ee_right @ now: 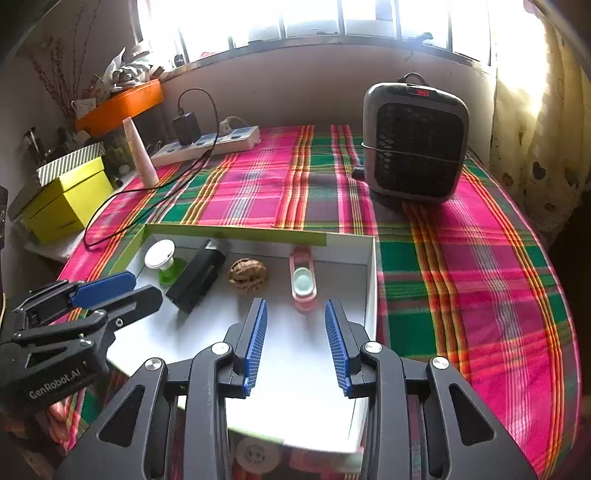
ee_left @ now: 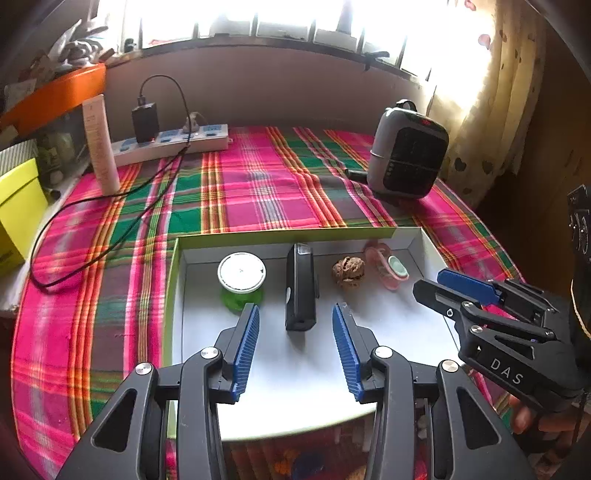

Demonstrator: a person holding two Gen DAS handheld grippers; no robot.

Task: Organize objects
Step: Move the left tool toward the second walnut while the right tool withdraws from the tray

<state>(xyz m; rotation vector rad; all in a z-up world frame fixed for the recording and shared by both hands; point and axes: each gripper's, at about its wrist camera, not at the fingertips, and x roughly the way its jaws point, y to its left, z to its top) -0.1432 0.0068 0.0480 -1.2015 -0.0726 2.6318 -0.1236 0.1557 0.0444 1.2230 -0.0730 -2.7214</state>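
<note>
A shallow white box (ee_left: 428, 243) with a lime-green outer rim sits on a desk (ee_left: 258, 192) covered in a pink, green and orange plaid cloth. Every place below is given relative to this box.

Four things lie in a row along the box's far wall. Counting from its left end: a small green jar with a white lid (ee_left: 242, 278), a black rectangular device (ee_left: 300, 288) lying lengthwise, a walnut (ee_left: 348, 272), and a pink clip with a pale green centre (ee_left: 388, 267). None of them touch each other.

The left hand-held gripper (ee_left: 295, 343) hovers over the box's near half, its blue ribbed pads parted with nothing between them; the near end of the black device lies just beyond its fingertips. The right hand-held gripper (ee_right: 295, 339) hovers over the box's near right part, jaws likewise apart and empty, with the pink clip just beyond its tips. Each gripper shows at the edge of the other's view, beside the box.

Beyond the box, on the cloth to the far right, stands a grey fan heater (ee_right: 415, 142) with a dark grille. Far left of the box, a white power strip (ee_left: 170, 142) with a black charger (ee_left: 145, 122) plugged in lies by the wall, its black cable (ee_left: 110, 236) looping toward the box's left side. A tall pale tube (ee_left: 100, 147) stands near the strip. A yellow box (ee_right: 66, 199) sits off the desk's left edge. A bright window (ee_right: 332, 18) lies behind everything.
</note>
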